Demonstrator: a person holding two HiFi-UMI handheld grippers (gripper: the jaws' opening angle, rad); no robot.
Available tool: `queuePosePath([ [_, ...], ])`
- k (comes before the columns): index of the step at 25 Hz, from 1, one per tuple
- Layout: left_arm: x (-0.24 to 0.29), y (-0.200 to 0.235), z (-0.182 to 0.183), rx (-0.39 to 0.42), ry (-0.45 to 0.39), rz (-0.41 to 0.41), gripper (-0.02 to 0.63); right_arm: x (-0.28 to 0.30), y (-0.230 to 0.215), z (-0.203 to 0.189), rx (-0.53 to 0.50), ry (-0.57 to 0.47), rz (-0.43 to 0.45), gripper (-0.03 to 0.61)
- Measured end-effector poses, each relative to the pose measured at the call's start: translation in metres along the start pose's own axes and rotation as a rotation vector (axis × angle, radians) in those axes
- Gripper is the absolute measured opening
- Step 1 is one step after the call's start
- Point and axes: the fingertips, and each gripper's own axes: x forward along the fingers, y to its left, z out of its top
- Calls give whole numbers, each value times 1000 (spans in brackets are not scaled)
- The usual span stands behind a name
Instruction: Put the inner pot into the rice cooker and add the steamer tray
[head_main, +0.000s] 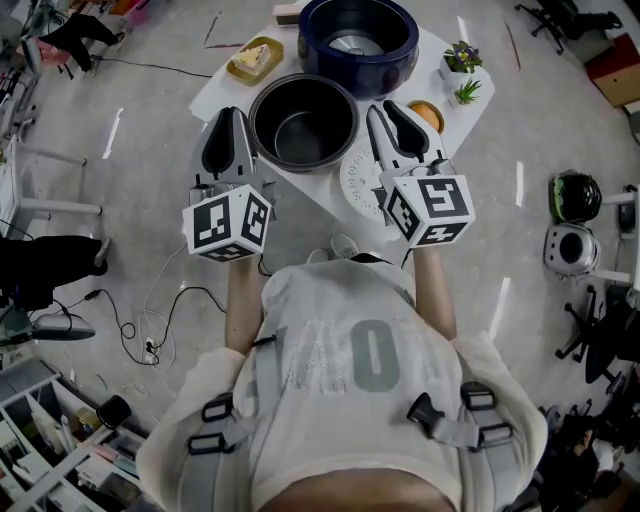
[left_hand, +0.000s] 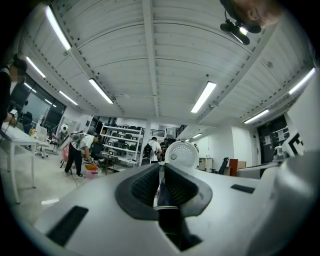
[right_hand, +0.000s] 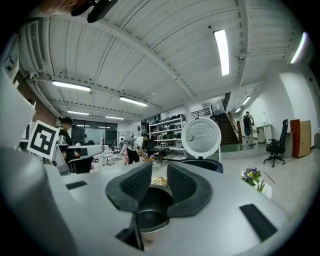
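The black inner pot (head_main: 303, 122) stands on the white table (head_main: 222, 85), in front of the dark blue rice cooker (head_main: 357, 35), whose lid (right_hand: 201, 137) is up. A white steamer tray (head_main: 357, 186) lies flat right of the pot, partly under my right gripper. My left gripper (head_main: 236, 118) is at the pot's left rim with its jaws shut; a dark sliver of the pot (left_hand: 166, 207) shows just past them. My right gripper (head_main: 383, 108) is at the pot's right rim. Its jaws stand a little apart, and the pot (right_hand: 149, 212) shows through the gap, untouched by the pads.
A yellow dish of food (head_main: 254, 60) sits at the table's back left. An orange bowl (head_main: 428, 115) and small potted plants (head_main: 462, 70) are at the right. Other rice cookers (head_main: 572, 225) stand on the floor to the right. People work at shelves far off.
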Motion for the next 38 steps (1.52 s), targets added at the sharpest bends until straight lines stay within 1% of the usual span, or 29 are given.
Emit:
queuePosePath([
  [1, 1, 1, -1, -18, 6, -3, 25, 2, 1, -1, 20, 8, 16, 113],
  [2, 1, 2, -1, -40, 10, -6, 26, 4, 3, -3, 42, 15, 35, 172],
  [3, 2, 3, -1, -64, 10, -13, 32, 6, 4, -4, 68, 20, 53, 248],
  [4, 2, 4, -2, -88, 11, -26, 60, 8, 5, -6, 95, 22, 70, 301],
  [6, 4, 4, -6, -132, 28, -63, 174, 9, 6, -8, 149, 24, 90, 319],
  [7, 5, 4, -8, -149, 38, -74, 218, 9, 5, -9, 172, 25, 92, 319],
  [8, 5, 6, -11, -160, 48, -77, 244, 9, 5, -9, 190, 26, 93, 319],
  [9, 5, 8, -14, -167, 58, -74, 255, 9, 4, -10, 204, 27, 93, 319],
  [12, 5, 16, -25, -193, 89, -57, 276, 11, 3, -11, 238, 33, 98, 319],
  [17, 6, 32, -52, -241, 177, -9, 278, 17, -3, -19, 338, 46, 114, 319],
  [19, 7, 37, -62, -304, 197, -2, 278, 22, -7, -26, 402, 61, 129, 319],
  [21, 8, 40, -72, -392, 214, -7, 278, 26, -12, -33, 481, 70, 141, 319],
  [23, 11, 44, -82, -472, 231, -12, 278, 30, -20, -42, 557, 77, 137, 319],
  [25, 12, 49, -93, -536, 254, -8, 278, 34, -27, -52, 604, 94, 119, 319],
  [28, 16, 50, -113, -627, 295, -25, 278, 39, -33, -69, 618, 131, 95, 319],
  [31, 18, 50, -137, -708, 344, -35, 278, 47, -35, -91, 614, 191, 70, 319],
  [35, 23, 49, -163, -773, 385, -43, 278, 59, -37, -124, 637, 274, 56, 319],
  [38, 28, 51, -178, -796, 405, -35, 278, 64, -39, -146, 669, 315, 49, 303],
])
